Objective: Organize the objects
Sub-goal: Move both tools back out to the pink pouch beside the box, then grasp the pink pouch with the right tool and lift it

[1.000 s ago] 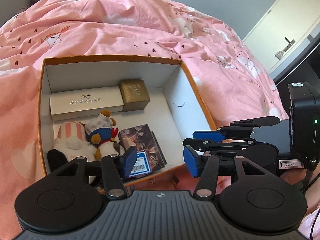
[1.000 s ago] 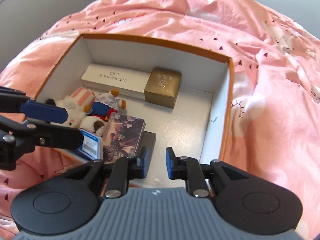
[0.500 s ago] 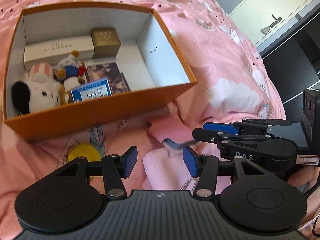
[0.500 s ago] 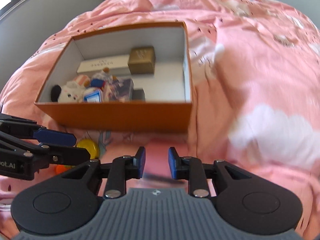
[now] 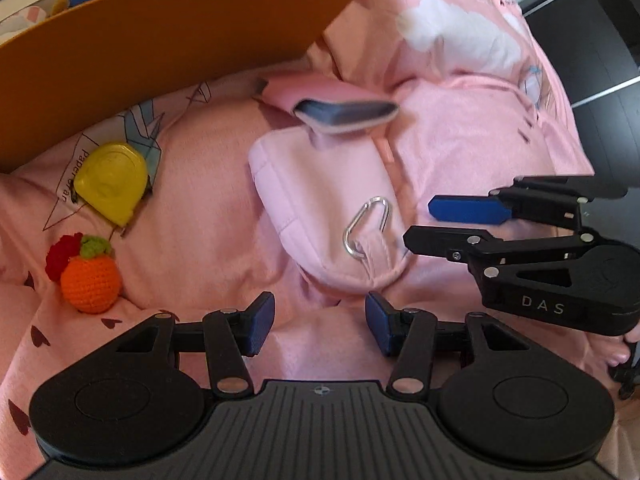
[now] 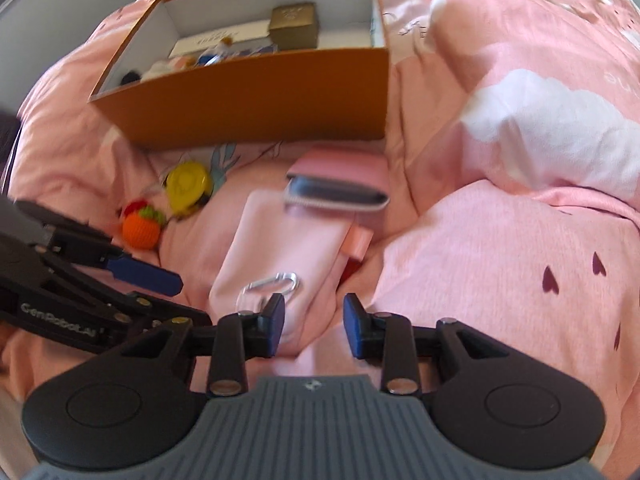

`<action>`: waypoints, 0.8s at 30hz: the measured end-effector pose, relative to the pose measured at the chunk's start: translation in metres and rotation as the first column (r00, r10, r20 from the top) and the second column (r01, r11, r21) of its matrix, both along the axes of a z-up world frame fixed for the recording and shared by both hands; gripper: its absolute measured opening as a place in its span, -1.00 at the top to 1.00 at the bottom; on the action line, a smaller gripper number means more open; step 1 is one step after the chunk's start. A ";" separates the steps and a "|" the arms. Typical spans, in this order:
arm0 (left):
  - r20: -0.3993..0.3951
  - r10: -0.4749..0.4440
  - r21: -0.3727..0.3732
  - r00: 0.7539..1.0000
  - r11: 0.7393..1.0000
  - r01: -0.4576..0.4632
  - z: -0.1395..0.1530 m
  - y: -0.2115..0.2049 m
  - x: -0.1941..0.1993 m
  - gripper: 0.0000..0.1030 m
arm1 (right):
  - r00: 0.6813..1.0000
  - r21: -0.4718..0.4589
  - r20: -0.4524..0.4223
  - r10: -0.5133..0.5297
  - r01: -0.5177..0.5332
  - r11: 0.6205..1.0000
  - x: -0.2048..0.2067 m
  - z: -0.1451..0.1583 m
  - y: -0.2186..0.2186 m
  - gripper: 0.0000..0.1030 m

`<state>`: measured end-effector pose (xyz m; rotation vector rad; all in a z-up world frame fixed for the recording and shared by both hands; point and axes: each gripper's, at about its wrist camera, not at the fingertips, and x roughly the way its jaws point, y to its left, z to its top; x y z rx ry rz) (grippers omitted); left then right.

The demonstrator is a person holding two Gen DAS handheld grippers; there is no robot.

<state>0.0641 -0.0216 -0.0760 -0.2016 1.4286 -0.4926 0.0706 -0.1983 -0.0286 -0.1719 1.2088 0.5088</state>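
A pink fabric pouch (image 5: 320,200) (image 6: 280,248) with a silver carabiner (image 5: 366,226) (image 6: 272,286) lies on the pink bedspread in front of the orange box (image 5: 160,32) (image 6: 256,92). Above the pouch lies a pink wallet (image 5: 344,112) (image 6: 340,184) with a grey edge. My left gripper (image 5: 320,324) (image 6: 192,300) hovers open over the pouch's near end, gripping nothing. My right gripper (image 6: 314,324) (image 5: 418,220) hangs just right of the carabiner. Its jaws are opening, with the pouch's end below them and the pads pressing on nothing.
A yellow tape measure (image 5: 112,182) (image 6: 188,184) and a crocheted orange (image 5: 90,284) (image 6: 142,228) lie left of the pouch. The box holds a gold box (image 6: 294,26), a long white case and plush toys. Dark furniture (image 5: 592,40) stands beyond the bed's right edge.
Both grippers have pulled back from over the box and tipped down over the bedspread in front of it. The right jaws stand wider than before.
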 end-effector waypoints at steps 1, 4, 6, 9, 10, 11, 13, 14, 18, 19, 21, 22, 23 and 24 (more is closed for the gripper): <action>0.008 -0.011 0.012 1.000 1.000 0.011 0.000 -0.003 -0.002 -0.16 | 1.000 -0.018 -0.005 0.026 -0.027 0.999 -0.004 -0.001 0.002 0.31; 0.023 -0.034 0.040 0.999 0.999 0.033 -0.002 -0.008 -0.004 -0.16 | 0.992 -0.079 -0.009 0.127 -0.127 0.989 -0.016 -0.008 0.010 0.10; 0.034 -0.043 0.071 0.998 0.997 0.041 -0.004 -0.010 -0.006 -0.16 | 0.985 -0.113 -0.002 0.175 -0.174 0.978 -0.019 -0.012 0.016 0.01; 0.058 -0.047 0.101 0.997 0.994 0.041 -0.001 -0.011 -0.009 -0.15 | 0.980 -0.123 -0.008 0.200 -0.200 0.972 -0.016 -0.019 0.021 -0.04; 0.065 -0.044 0.104 0.997 0.994 0.037 0.001 -0.009 -0.009 -0.16 | 0.977 -0.120 -0.013 0.214 -0.214 0.969 -0.015 -0.022 0.023 -0.07; 0.076 -0.041 0.113 0.996 0.993 0.033 0.003 -0.009 -0.009 -0.15 | 0.974 -0.117 -0.016 0.226 -0.227 0.967 -0.015 -0.025 0.023 -0.11; 0.105 -0.048 0.137 0.993 0.990 0.034 0.007 -0.007 -0.010 -0.15 | 0.965 -0.124 -0.020 0.260 -0.260 0.958 -0.015 -0.028 0.028 -0.15; 0.120 -0.053 0.148 0.991 0.988 0.035 0.008 -0.007 -0.009 -0.15 | 0.959 -0.125 -0.020 0.281 -0.281 0.951 -0.014 -0.030 0.031 -0.17; 0.165 -0.069 0.161 0.984 0.986 0.042 0.015 -0.005 -0.009 -0.15 | 0.961 -0.113 -0.011 0.276 -0.276 0.955 -0.010 -0.035 0.035 0.01; 0.178 -0.073 0.163 0.981 0.986 0.044 0.018 -0.003 -0.010 -0.15 | 0.959 -0.110 0.003 0.282 -0.280 0.954 -0.012 -0.032 0.035 0.12; 0.205 -0.083 0.173 0.975 0.984 0.048 0.022 0.000 -0.011 -0.15 | 0.959 -0.100 0.022 0.284 -0.281 0.955 -0.013 -0.026 0.035 0.29; 0.218 -0.089 0.178 0.972 0.983 0.050 0.025 0.003 -0.012 -0.15 | 0.959 -0.092 0.032 0.283 -0.279 0.956 -0.014 -0.021 0.036 0.35; 0.226 -0.095 0.183 0.969 0.982 0.053 0.027 0.005 -0.013 -0.16 | 0.958 -0.081 0.041 0.283 -0.279 0.957 -0.014 -0.016 0.036 0.40; 0.229 -0.096 0.186 0.969 0.981 0.053 0.029 0.008 -0.014 -0.16 | 0.958 -0.064 0.052 0.283 -0.279 0.958 -0.014 -0.009 0.036 0.42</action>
